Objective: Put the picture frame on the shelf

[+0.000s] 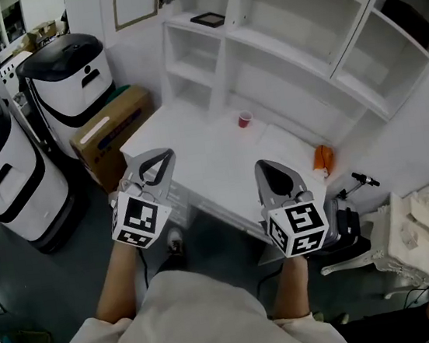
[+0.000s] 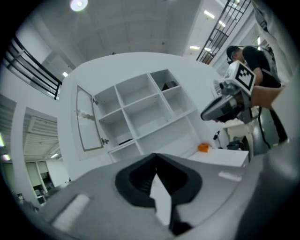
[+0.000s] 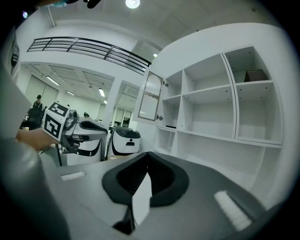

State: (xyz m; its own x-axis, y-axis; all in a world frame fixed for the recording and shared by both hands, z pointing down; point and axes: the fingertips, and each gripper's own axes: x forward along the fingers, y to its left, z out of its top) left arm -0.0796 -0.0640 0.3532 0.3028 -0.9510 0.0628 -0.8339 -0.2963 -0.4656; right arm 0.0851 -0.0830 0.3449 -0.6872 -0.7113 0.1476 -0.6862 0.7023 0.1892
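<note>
A dark picture frame point(image 1: 208, 20) lies flat on top of the low white shelf unit at the back of the head view. It also shows as a thin dark slab, picture frame point(image 2: 125, 141) in the left gripper view and picture frame point(image 3: 171, 126) in the right gripper view. My left gripper point(image 1: 167, 154) hovers near the table's front left corner, its jaws together with nothing between them. My right gripper point(image 1: 265, 165) is level with it at the table's front edge, also shut and empty. Each gripper sees the other: right gripper point(image 2: 206, 114), left gripper point(image 3: 105, 133). Both are far from the frame.
On the white table point(image 1: 196, 149) stand a small red cup point(image 1: 245, 119) and an orange object point(image 1: 323, 159). White open shelving point(image 1: 300, 46) rises behind it, with a black box point(image 1: 408, 20) in a right cubby. A cardboard box point(image 1: 111, 129) and two white-and-black bins point(image 1: 69, 76) stand at left.
</note>
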